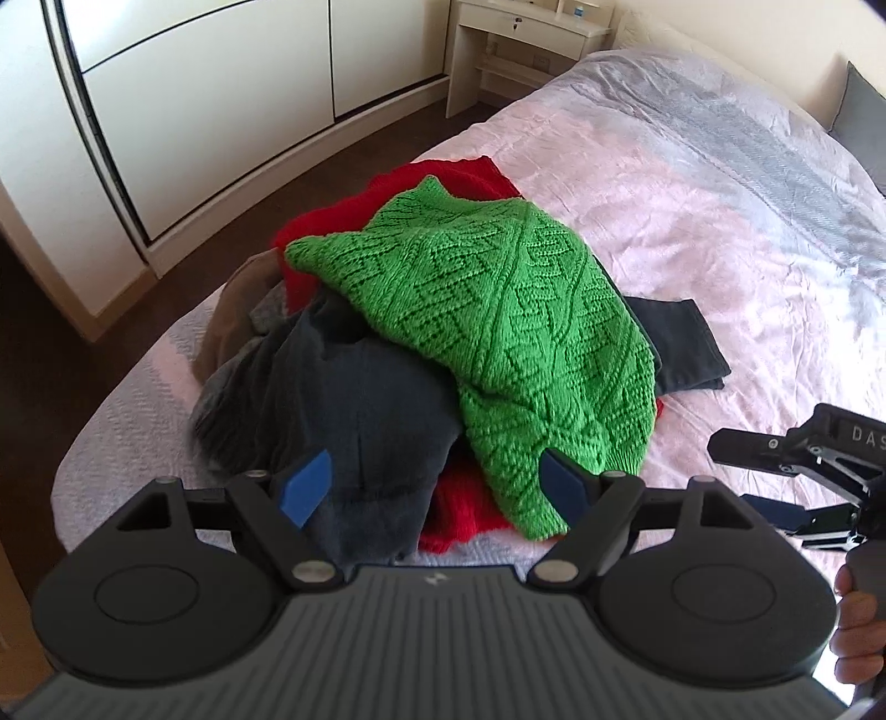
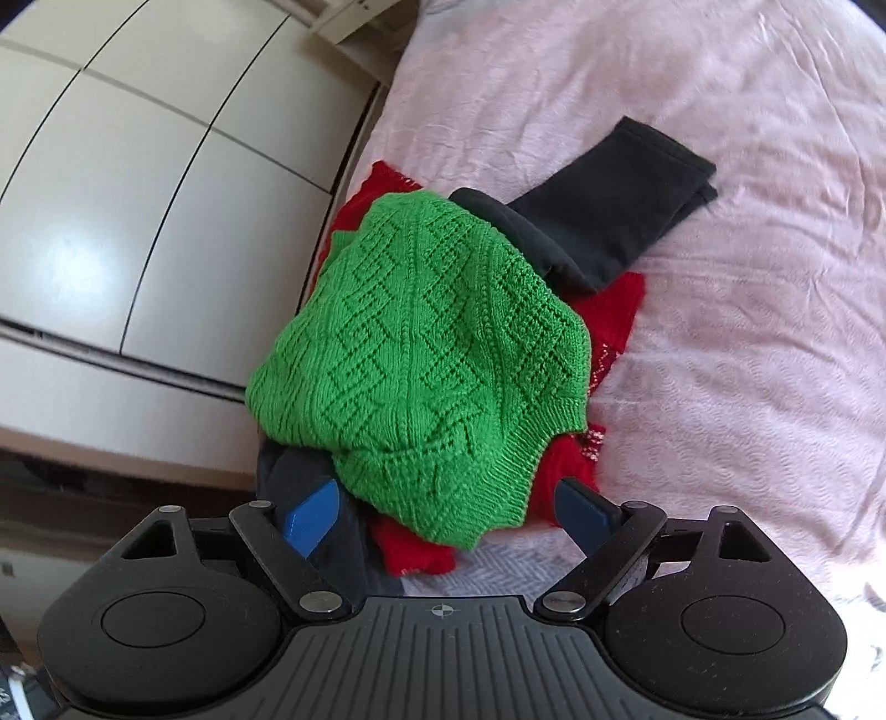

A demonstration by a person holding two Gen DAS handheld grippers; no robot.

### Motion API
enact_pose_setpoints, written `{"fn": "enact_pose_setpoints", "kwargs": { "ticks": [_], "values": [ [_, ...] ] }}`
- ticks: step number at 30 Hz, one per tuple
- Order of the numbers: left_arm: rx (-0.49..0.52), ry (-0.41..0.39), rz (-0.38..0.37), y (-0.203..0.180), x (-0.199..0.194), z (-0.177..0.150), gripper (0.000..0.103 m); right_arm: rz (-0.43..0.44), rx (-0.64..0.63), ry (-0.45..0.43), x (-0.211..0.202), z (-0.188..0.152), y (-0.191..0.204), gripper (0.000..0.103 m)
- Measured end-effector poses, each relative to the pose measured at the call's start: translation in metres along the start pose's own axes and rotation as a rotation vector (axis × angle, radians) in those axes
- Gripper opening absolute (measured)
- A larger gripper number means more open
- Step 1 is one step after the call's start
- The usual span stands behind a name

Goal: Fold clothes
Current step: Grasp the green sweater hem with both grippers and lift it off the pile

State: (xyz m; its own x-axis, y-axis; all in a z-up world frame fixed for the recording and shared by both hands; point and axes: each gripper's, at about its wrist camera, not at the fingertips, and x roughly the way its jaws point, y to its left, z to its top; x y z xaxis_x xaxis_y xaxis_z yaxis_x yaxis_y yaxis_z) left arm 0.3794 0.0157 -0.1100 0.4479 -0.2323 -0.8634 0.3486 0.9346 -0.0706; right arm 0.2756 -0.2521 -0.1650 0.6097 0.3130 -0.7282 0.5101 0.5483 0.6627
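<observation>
A pile of clothes lies on the bed. On top is a green knitted sweater point(image 1: 498, 310) point(image 2: 421, 354). Under it show a red knit point(image 1: 459, 177) point(image 2: 609, 315), a dark grey garment point(image 1: 360, 399) and dark folded trousers point(image 1: 681, 343) point(image 2: 614, 194). My left gripper point(image 1: 437, 484) hovers open just short of the pile's near side, the dark garment and the green hem between its blue pads, untouched. My right gripper point(image 2: 448, 512) is open over the green sweater's near hem, with nothing pinched. In the left wrist view the right gripper point(image 1: 786, 471) shows at the right edge, held by a hand point(image 1: 853, 626).
The pink bedspread point(image 1: 692, 183) point(image 2: 747, 332) stretches right of the pile. The bed's edge runs close to the pile's left side, with dark floor and a white wardrobe point(image 1: 210, 111) point(image 2: 138, 194) beyond. A bedside table point(image 1: 526, 39) stands at the back; a grey pillow point(image 1: 864, 116) lies far right.
</observation>
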Motion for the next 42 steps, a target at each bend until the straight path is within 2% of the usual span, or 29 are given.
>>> {"fn": "enact_pose_setpoints", "kwargs": {
  "ticks": [15, 21, 25, 27, 28, 29, 31, 32, 33, 34, 37, 42],
  "values": [
    [-0.027, 0.047, -0.046, 0.014, 0.098, 0.076, 0.08, 0.001, 0.201, -0.027, 0.083, 0.053, -0.018, 0.085],
    [-0.101, 0.059, -0.048, 0.029, 0.138, 0.097, 0.08, -0.039, 0.306, -0.053, 0.121, 0.071, -0.038, 0.085],
    [-0.135, 0.08, -0.044, 0.037, 0.162, 0.103, 0.081, -0.068, 0.302, -0.042, 0.145, 0.073, -0.044, 0.085],
    [-0.162, 0.086, -0.062, 0.042, 0.168, 0.106, 0.081, -0.095, 0.261, -0.028, 0.155, 0.073, -0.04, 0.057],
    [-0.178, 0.089, -0.073, 0.045, 0.171, 0.107, 0.079, -0.11, 0.231, -0.022, 0.158, 0.072, -0.036, 0.034],
    [-0.19, 0.089, -0.081, 0.047, 0.172, 0.108, 0.076, -0.105, 0.2, -0.023, 0.159, 0.072, -0.033, 0.017],
    [-0.192, 0.072, -0.084, 0.049, 0.17, 0.109, 0.052, -0.093, 0.14, -0.036, 0.153, 0.07, -0.025, 0.011],
    [-0.193, 0.065, -0.084, 0.05, 0.169, 0.109, 0.044, -0.089, 0.11, -0.052, 0.147, 0.068, -0.02, 0.009],
    [-0.191, 0.058, -0.079, 0.051, 0.167, 0.11, 0.029, -0.077, 0.084, -0.07, 0.139, 0.066, -0.016, 0.009],
    [-0.19, 0.051, -0.075, 0.053, 0.164, 0.111, 0.019, -0.054, 0.066, -0.094, 0.13, 0.064, -0.013, 0.008],
    [-0.2, 0.032, -0.097, 0.06, 0.154, 0.114, 0.012, 0.021, 0.025, -0.181, 0.095, 0.06, 0.0, 0.007],
    [-0.177, -0.055, -0.151, 0.059, 0.115, 0.119, 0.01, 0.172, -0.065, -0.322, 0.03, 0.063, 0.033, 0.005]
  ]
}}
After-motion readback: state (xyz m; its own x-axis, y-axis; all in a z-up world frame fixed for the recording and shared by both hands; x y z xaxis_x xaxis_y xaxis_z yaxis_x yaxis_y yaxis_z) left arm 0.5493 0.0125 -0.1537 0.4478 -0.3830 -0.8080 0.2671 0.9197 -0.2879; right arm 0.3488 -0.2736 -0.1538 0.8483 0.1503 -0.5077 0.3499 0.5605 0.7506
